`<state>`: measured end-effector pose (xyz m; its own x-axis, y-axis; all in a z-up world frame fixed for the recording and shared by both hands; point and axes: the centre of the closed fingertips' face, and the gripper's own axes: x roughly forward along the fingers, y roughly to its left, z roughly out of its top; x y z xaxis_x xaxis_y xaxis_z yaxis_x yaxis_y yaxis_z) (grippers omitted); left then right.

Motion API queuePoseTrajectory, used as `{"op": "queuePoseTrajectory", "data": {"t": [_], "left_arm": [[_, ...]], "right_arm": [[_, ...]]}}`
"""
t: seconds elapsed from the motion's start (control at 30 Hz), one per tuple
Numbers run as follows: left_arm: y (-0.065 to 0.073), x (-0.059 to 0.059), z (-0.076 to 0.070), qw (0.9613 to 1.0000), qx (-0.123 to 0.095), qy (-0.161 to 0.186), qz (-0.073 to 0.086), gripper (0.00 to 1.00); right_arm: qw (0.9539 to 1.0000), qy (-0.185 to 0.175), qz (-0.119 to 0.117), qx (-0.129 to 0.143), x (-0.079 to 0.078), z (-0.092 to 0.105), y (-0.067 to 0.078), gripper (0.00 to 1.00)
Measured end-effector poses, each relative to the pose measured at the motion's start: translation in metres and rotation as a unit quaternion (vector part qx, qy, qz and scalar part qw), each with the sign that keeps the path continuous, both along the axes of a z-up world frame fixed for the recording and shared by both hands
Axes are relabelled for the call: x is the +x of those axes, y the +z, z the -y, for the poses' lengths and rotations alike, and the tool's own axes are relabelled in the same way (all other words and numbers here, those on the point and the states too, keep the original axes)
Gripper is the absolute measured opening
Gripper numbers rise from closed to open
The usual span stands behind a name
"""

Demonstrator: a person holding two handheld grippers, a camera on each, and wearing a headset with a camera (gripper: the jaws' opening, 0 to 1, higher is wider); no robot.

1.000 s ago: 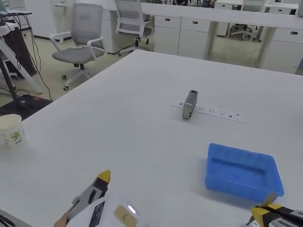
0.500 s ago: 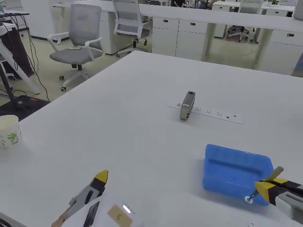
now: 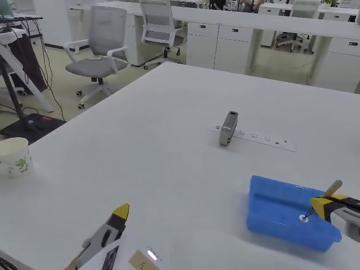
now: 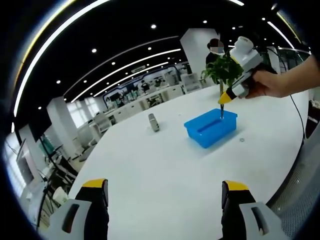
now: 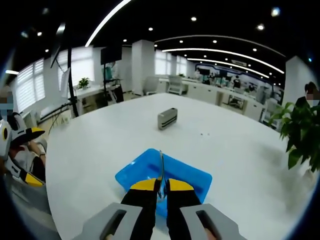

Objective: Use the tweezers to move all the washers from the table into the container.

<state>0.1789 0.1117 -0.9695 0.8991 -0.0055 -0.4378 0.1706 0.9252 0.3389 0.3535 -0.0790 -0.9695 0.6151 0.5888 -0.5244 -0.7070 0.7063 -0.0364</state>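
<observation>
The right tongs (image 5: 161, 184) were clamped shut on the tweezers (image 5: 161, 167), whose tips pinched a washer (image 3: 304, 217) over the inside of the blue container (image 3: 281, 228). The container sat toward the desk's (image 3: 169, 163) near edge, on the right. The left tongs (image 4: 165, 192) hung idle with their jaws wide apart and nothing between them, over the near edge further left.

The washer looked ready to be dropped, and that was where trouble could come. The tips were toward one side of the container rather than over its middle, so a release there might strike the low wall and send the washer back onto the desk. How high the tips were above the floor of the container could not be told. If high, the washer could bounce or roll out.

The tweezers were held only by the tongs' squeeze, so easing that grip too far to open the tips risked letting the whole tool slip.

A small ring-like speck (image 4: 241, 140) lay on the desk just beside the container, probably another washer.
</observation>
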Motion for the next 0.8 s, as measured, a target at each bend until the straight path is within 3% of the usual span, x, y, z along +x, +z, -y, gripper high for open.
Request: {"op": "queuePoseTrajectory", "data": {"t": [0.37,0.8], "left_arm": [[0.000,0.000,-0.001,1.0000,0.003,0.003,-0.001,0.96],[-0.006,-0.001,-0.001,0.9998,0.008,0.003,-0.017,0.95]], "right_arm": [[0.9996,0.003,-0.021,-0.020,0.002,-0.005,-0.033,0.03],[0.9992,0.002,-0.036,-0.015,0.009,-0.004,-0.048,0.03]]}}
